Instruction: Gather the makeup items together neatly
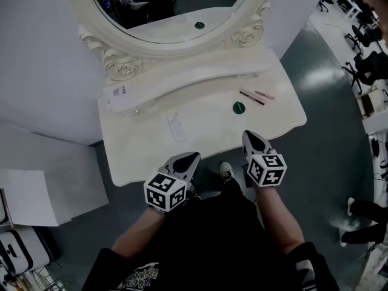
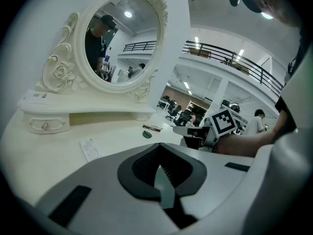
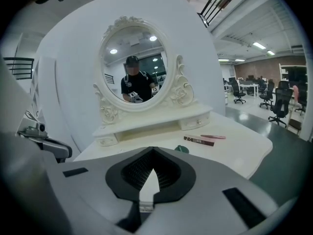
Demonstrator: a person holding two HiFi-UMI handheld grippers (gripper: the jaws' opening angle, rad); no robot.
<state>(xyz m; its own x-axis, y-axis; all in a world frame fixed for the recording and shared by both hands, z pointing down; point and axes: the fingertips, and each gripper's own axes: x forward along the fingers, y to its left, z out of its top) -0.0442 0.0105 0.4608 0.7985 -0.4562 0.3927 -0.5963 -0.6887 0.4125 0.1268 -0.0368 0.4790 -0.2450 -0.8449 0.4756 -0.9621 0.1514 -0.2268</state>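
Since the head view looks steeply down, the cream dressing table (image 1: 139, 156) fills its middle, backed against a white wall. Oval mirror (image 1: 182, 8) in a carved frame stands on a raised drawer shelf at the back. Left gripper (image 1: 190, 158) and right gripper (image 1: 248, 136) both sit at the table's near edge, pointing toward the mirror. Each has its jaws pressed together with nothing between them. Paper slip (image 1: 176, 127) lies mid-table, left of the makeup. Makeup is on the right half: dark brown stick (image 1: 251, 97) and pink stick (image 1: 265, 94) side by side, nearly touching. Small round green item (image 1: 239, 107) lies just in front of them, apart, ahead of the right gripper.
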